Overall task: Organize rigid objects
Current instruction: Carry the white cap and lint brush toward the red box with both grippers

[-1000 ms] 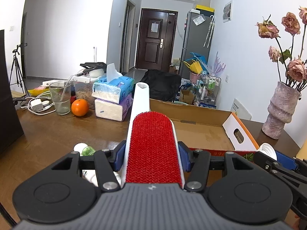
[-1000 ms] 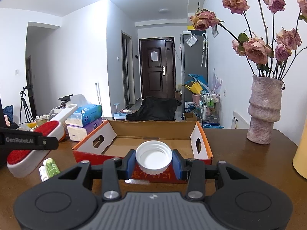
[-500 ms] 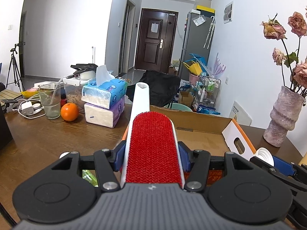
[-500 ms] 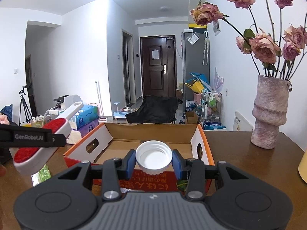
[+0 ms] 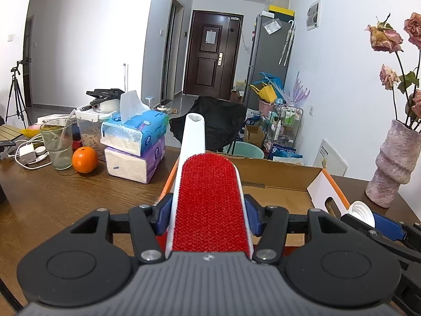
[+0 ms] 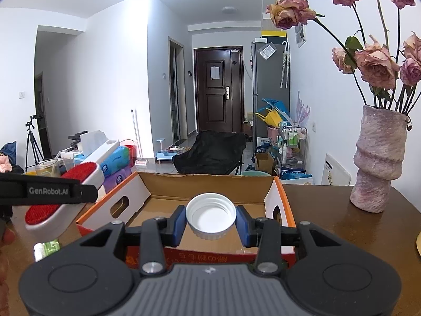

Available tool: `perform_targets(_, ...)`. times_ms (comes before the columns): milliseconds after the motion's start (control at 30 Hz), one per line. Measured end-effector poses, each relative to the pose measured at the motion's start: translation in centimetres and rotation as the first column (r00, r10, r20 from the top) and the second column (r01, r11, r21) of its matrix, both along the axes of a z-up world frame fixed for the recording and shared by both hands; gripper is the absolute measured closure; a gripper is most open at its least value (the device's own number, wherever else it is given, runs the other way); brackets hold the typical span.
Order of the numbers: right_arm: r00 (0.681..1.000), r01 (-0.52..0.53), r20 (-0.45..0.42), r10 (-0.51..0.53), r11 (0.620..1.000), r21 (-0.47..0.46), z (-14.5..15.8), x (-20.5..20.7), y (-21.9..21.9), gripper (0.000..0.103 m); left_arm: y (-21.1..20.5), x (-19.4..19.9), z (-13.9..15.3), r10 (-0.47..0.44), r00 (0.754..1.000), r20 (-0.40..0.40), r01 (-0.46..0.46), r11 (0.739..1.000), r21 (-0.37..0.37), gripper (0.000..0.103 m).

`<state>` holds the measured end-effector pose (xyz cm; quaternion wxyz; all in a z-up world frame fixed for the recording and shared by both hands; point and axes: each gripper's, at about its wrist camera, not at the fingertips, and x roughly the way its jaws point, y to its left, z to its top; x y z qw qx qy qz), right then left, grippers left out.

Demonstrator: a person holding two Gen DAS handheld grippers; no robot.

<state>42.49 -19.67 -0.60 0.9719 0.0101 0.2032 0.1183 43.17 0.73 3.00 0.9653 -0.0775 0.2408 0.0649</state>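
My left tool [image 5: 209, 217] is clenched on a lint brush [image 5: 210, 205], its red pad facing up and its white handle pointing away over the near left corner of the cardboard box [image 5: 279, 176]. My right tool [image 6: 210, 222] grips a white bottle cap [image 6: 211, 216], open side up, held above the box's [image 6: 210, 181] near wall. Low at my left, a small green bottle [image 6: 46, 247] lies on the counter [image 5: 65, 192]. Beyond, stacked tissue packs [image 5: 136, 144], an orange [image 5: 84, 159] and a glass [image 5: 57, 143] stand left of the box. A pink vase [image 6: 379, 158] with dried roses stands to the right.
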Motion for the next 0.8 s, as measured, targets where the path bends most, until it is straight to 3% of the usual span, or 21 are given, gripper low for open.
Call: perform_targets(800,0.998,0.012,-0.054,-0.017,0.997,-0.078,-0.9,6.5,0.2,0.064,-1.0,6.8,-1.6,-0.011,0.999,-0.035,0.013,0.999,0.046,0.046)
